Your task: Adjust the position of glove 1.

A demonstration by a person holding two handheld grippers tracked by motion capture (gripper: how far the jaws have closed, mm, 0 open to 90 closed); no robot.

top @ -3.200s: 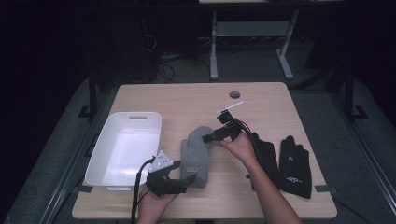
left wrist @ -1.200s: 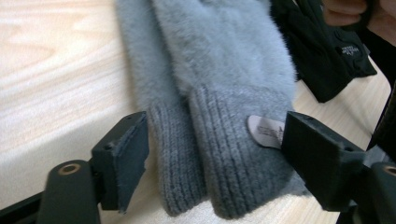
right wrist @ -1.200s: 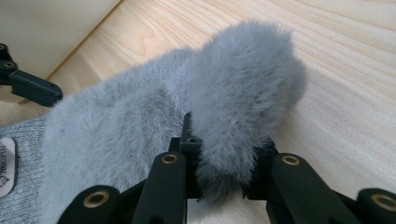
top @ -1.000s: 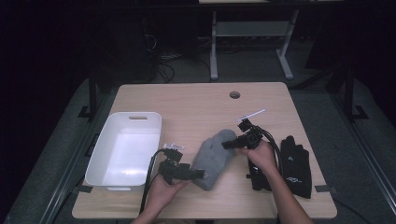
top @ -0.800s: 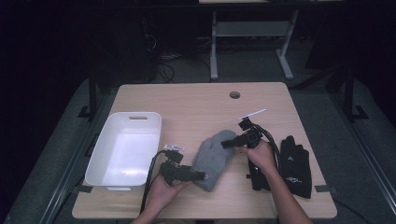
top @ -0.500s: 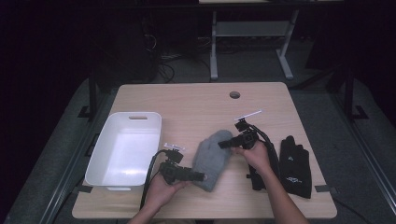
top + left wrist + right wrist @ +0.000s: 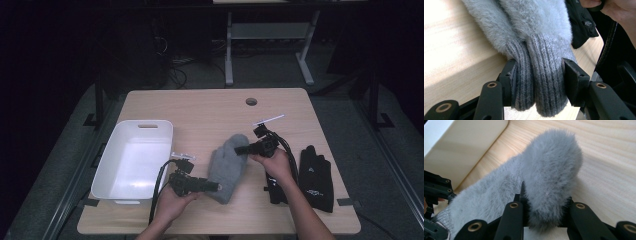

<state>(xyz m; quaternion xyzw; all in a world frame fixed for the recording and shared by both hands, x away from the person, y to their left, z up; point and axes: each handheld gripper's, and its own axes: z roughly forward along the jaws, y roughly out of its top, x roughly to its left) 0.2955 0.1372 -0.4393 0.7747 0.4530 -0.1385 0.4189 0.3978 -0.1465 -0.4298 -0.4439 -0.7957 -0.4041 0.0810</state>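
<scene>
With both sets of jaws just closing, my left tongs (image 7: 537, 75) pinch the grey mitten's (image 7: 227, 165) knit cuff and my right tongs (image 7: 545, 202) clamp its fluffy tip. Mitten lies on the table (image 7: 210, 107), white tub (image 7: 132, 160) left of it, black gloves (image 7: 315, 177) right.

White tub (image 7: 132, 160) at tabletop (image 7: 210, 112) left edge; black gloves (image 7: 315, 175) right, probably a pair; round hole (image 7: 251, 101) at far side.

The high view was dim, its edges sunk in darkness around the lit table (image 7: 210, 107). Both gripper views were brighter, with near jaws softly blurred.
</scene>
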